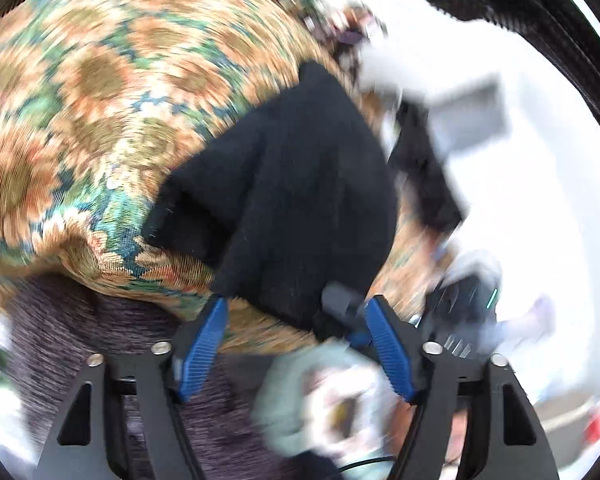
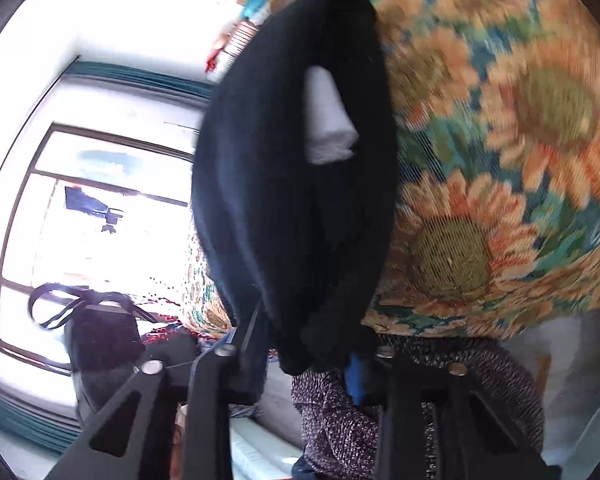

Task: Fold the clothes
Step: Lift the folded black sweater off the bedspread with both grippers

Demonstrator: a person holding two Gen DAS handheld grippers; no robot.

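A black knitted garment (image 1: 292, 184) lies bunched on a sunflower-patterned cloth (image 1: 100, 80). My left gripper (image 1: 296, 312) is open, its blue pads (image 1: 204, 344) apart just short of the garment's near edge. In the left wrist view the right gripper (image 1: 348, 308) holds that same edge. In the right wrist view my right gripper (image 2: 312, 344) is shut on the black garment (image 2: 292, 180), which hangs up in front of the camera and shows a white label (image 2: 326, 120). The view is motion-blurred.
The sunflower cloth (image 2: 500, 160) covers the surface. A grey-purple knit fabric (image 1: 80, 340) lies below its near edge, also in the right wrist view (image 2: 440, 400). A dark bag (image 2: 100, 332) stands by a bright window (image 2: 80, 200). A gloved hand (image 1: 320, 396) shows low down.
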